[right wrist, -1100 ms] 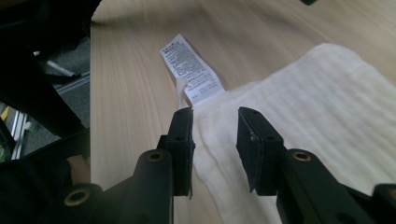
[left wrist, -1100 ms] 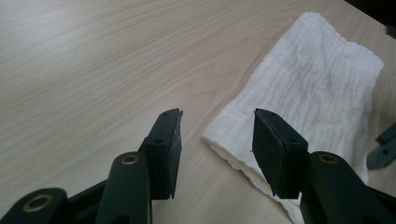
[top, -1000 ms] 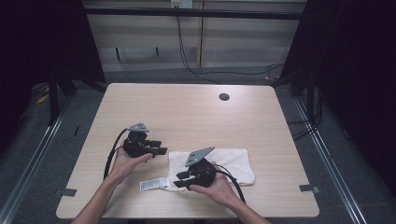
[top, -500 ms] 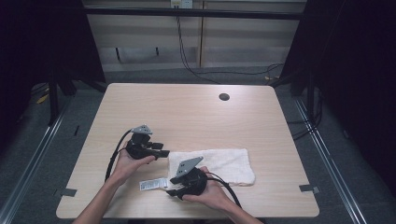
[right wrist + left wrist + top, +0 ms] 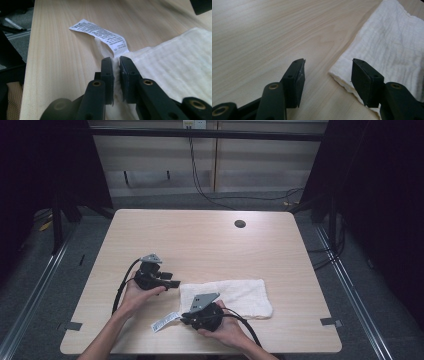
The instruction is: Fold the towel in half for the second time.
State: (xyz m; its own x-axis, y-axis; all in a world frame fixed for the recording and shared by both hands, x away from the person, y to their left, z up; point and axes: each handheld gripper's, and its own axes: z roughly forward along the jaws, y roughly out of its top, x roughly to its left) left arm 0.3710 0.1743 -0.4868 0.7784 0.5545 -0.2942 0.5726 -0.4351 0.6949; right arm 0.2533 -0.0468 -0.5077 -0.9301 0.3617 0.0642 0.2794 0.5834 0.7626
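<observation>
Two grippers: right gripper (image 5: 115,61) pinching towel (image 5: 240,295) corner; left gripper (image 5: 327,72) wide at towel edge.

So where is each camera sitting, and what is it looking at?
High view: above the person's side, looking forward and down at the table; forearms, hands and both grippers show.
Left gripper view: rides the left gripper, open jaws straddling a corner of the white towel.
Right gripper view: rides the right gripper, shut on the towel beside its care label.
All three views share the towel.
</observation>
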